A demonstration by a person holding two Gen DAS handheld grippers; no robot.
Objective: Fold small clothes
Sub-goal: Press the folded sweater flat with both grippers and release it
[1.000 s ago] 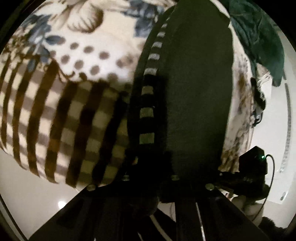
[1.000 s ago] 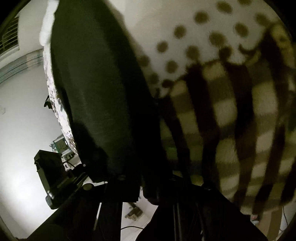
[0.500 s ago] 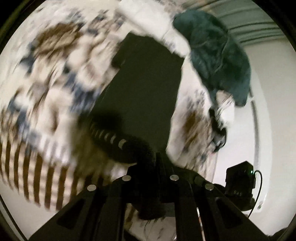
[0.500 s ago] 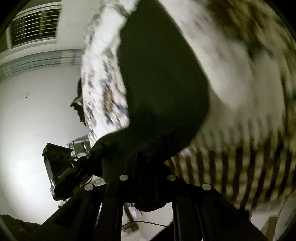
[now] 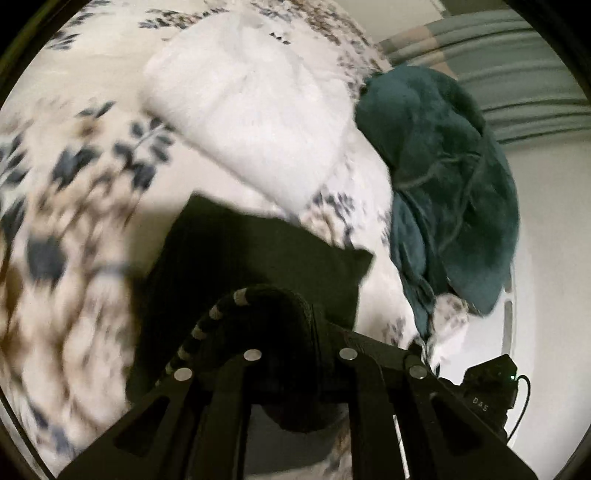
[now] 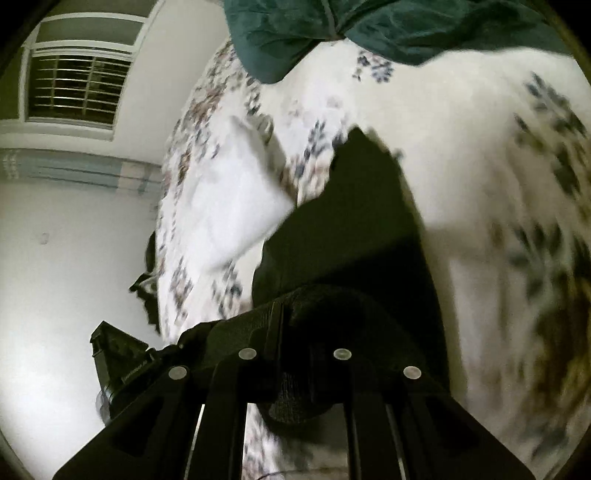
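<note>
A small black garment (image 5: 258, 251) with a grey-striped edge lies on the flowered bed cover (image 5: 74, 184). My left gripper (image 5: 295, 332) is shut on its near striped edge, which bunches over the fingers. The garment also shows in the right wrist view (image 6: 354, 236). My right gripper (image 6: 295, 332) is shut on its other near corner, with the cloth draped over the fingers. Both hold the near end lifted while the far end rests flat on the bed.
A white pillow (image 5: 251, 122) lies beyond the garment, and shows in the right wrist view (image 6: 236, 199). A dark teal cloth (image 5: 443, 177) is heaped at the bed's far right, also in the right wrist view (image 6: 369, 29). A barred window (image 6: 77, 88) is in the white wall.
Both grippers have lifted the garment's near end and swung it forward over the rest. The striped and dotted part of the cover has left the view; pillow and teal cloth have come in.
</note>
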